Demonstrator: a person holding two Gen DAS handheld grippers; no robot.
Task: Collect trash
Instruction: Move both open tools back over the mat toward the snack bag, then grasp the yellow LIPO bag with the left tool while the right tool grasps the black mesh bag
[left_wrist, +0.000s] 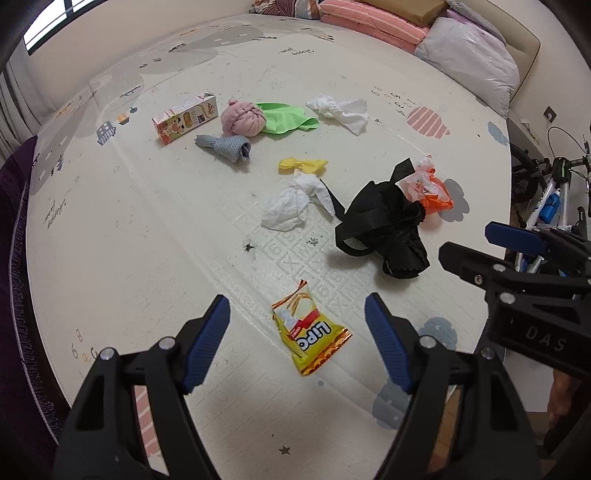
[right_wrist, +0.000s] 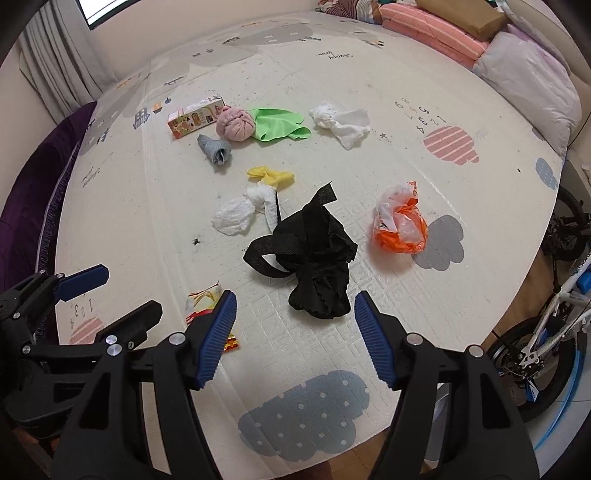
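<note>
Trash lies scattered on a cream play mat (left_wrist: 147, 229). A yellow snack packet (left_wrist: 308, 332) lies between the fingers of my left gripper (left_wrist: 297, 339), which is open above it. A crumpled black bag (right_wrist: 314, 258) lies just ahead of my right gripper (right_wrist: 295, 339), which is open and empty. An orange plastic bag (right_wrist: 400, 225) is to the right of the black bag. Crumpled white tissue (left_wrist: 291, 205), a yellow scrap (left_wrist: 303, 165), more white tissue (left_wrist: 341, 110), a green cloth (left_wrist: 288, 118), a pink ball (left_wrist: 243, 118), a grey sock (left_wrist: 227, 146) and a snack box (left_wrist: 184, 118) lie farther off.
Folded pink bedding (left_wrist: 373, 22) and a bagged pillow (left_wrist: 469, 55) sit at the mat's far right. A bicycle (right_wrist: 554, 325) stands off the mat's right edge. A purple blanket (left_wrist: 14, 221) borders the left. The right gripper shows in the left wrist view (left_wrist: 469, 242).
</note>
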